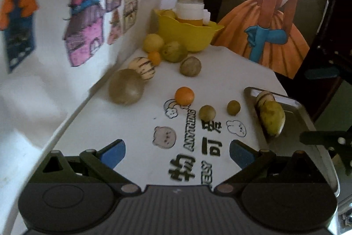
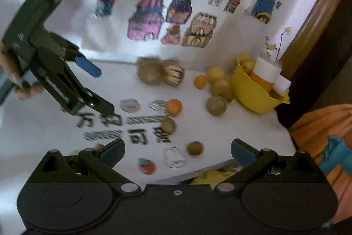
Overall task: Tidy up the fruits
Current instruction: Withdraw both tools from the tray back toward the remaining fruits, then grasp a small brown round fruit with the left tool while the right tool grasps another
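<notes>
Two oranges point(image 1: 184, 95) point(image 1: 154, 58), one yellow bowl point(image 1: 187, 34), one tray point(image 1: 308, 124)

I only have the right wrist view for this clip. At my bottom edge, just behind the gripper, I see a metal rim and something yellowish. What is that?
Observer: A metal tray at the table's right edge. It holds two fruits, a striped one and a green-yellow one, touching each other.
Operator: Is the left gripper carrying anything? I only see it side-on.
Observer: No. The left gripper is open, with only the printed tabletop between its blue pads.
Operator: And the right gripper is open and empty too, as I see it. What lies closest ahead of the left one?
Observer: Three loose fruits: an orange and two small green ones, all apart from each other.
</notes>
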A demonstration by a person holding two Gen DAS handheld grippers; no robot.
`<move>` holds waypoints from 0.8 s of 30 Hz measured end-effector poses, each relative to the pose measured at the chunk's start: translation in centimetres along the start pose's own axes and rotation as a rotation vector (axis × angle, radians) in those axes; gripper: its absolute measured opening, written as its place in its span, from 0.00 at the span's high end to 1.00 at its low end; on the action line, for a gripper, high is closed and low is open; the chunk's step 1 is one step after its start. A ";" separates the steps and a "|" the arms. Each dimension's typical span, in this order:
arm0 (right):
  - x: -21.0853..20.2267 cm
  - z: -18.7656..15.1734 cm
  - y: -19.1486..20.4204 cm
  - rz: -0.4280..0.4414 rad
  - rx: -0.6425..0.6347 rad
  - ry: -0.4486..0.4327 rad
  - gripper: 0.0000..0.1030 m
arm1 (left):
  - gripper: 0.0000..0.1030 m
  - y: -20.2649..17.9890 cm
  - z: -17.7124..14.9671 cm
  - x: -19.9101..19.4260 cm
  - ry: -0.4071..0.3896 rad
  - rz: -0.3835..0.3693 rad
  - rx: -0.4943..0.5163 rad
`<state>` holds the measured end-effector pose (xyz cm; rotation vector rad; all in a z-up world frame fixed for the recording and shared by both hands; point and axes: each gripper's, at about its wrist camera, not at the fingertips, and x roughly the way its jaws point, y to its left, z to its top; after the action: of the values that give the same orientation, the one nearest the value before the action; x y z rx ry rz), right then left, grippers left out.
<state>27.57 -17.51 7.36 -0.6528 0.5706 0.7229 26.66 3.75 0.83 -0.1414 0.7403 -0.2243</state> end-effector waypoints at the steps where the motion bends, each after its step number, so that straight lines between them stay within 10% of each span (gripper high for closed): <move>1: 0.5 -0.1 -0.3 -0.002 -0.011 0.005 0.01 | 0.00 -0.1 0.2 0.5 0.003 -0.004 0.002; 12: 6.7 -0.3 -4.0 0.035 -0.077 0.087 0.17 | 0.02 -1.7 1.8 5.0 -0.012 -0.034 0.037; 24: 11.4 -0.2 -7.2 0.216 -0.008 0.185 0.42 | 0.27 -3.0 1.8 7.3 0.004 -0.095 0.100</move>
<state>39.98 -17.10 2.01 -0.6763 0.8176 0.8718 32.68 -0.92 -2.00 -0.0815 0.7258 -0.3513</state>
